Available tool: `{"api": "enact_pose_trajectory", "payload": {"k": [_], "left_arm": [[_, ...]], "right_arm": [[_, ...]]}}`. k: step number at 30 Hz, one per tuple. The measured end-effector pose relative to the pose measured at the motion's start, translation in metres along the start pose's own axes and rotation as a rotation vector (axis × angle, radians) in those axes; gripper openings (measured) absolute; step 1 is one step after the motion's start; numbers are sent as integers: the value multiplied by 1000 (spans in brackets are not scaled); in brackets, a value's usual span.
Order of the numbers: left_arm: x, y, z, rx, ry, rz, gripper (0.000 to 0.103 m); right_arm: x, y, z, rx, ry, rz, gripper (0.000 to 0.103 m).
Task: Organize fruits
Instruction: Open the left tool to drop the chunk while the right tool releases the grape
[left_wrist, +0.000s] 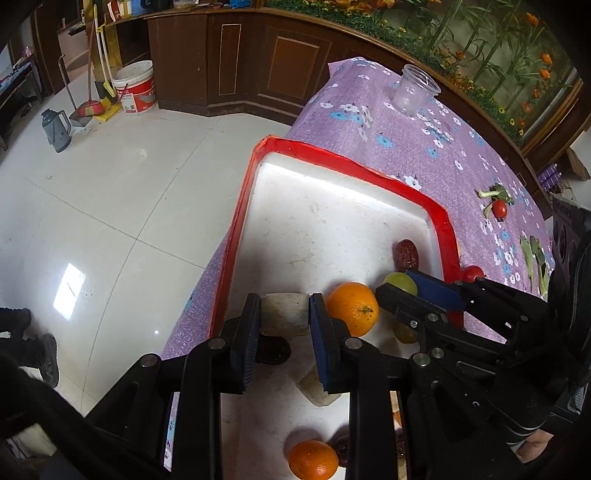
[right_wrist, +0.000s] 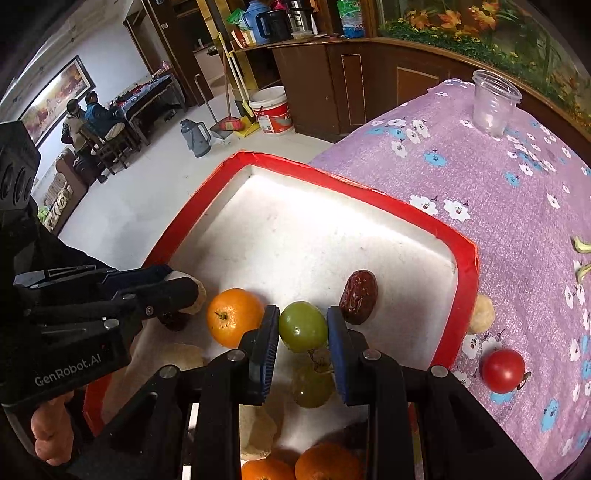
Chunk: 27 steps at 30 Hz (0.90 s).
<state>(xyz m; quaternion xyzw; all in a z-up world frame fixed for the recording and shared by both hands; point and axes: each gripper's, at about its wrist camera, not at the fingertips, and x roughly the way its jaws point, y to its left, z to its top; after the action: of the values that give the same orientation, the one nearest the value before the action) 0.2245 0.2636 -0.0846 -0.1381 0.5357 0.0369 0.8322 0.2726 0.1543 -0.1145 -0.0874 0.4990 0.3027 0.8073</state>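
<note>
A white tray with a red rim (left_wrist: 441, 218) (right_wrist: 467, 258) lies on the purple flowered cloth. My left gripper (left_wrist: 285, 314) is shut on a pale whitish chunk (left_wrist: 285, 313) held over the tray. My right gripper (right_wrist: 303, 325) is shut on a green grape (right_wrist: 303, 325), also seen in the left wrist view (left_wrist: 400, 282). In the tray lie an orange (left_wrist: 352, 308) (right_wrist: 234, 316), a red date (left_wrist: 406, 254) (right_wrist: 358, 296), another green grape (right_wrist: 311, 386), more oranges (right_wrist: 327, 461) and pale chunks (left_wrist: 317, 391).
On the cloth outside the tray are a cherry tomato (right_wrist: 502, 370), a pale round fruit (right_wrist: 482, 313) against the rim, a second tomato with a green sprig (left_wrist: 499, 208), leaf pieces (left_wrist: 535, 258) and a clear plastic cup (left_wrist: 413, 90) (right_wrist: 493, 101). The table edge drops to tiled floor at left.
</note>
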Motion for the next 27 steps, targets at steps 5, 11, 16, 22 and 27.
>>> {"api": "enact_pose_trajectory", "payload": {"k": [5,11,16,22,27], "left_arm": [[3,1,-1,-1,0,5,24],[3,1,-1,-3,-4,0,24],[1,-1,-1,3,-10,-1,24],[-17,-3,0,-11,-57,-22,41],[-38,-14,-4,-3,-91,-24,41]], "right_arm": [[2,3,-1,-8,5,-15,28],[2,2,0,-6,-2,-21,28],[-3,1,-2,6,-12,-6,29],[-26,-5,-2,27,-53,35,37],[-61,-14,-9,73,-99,74,39]]}}
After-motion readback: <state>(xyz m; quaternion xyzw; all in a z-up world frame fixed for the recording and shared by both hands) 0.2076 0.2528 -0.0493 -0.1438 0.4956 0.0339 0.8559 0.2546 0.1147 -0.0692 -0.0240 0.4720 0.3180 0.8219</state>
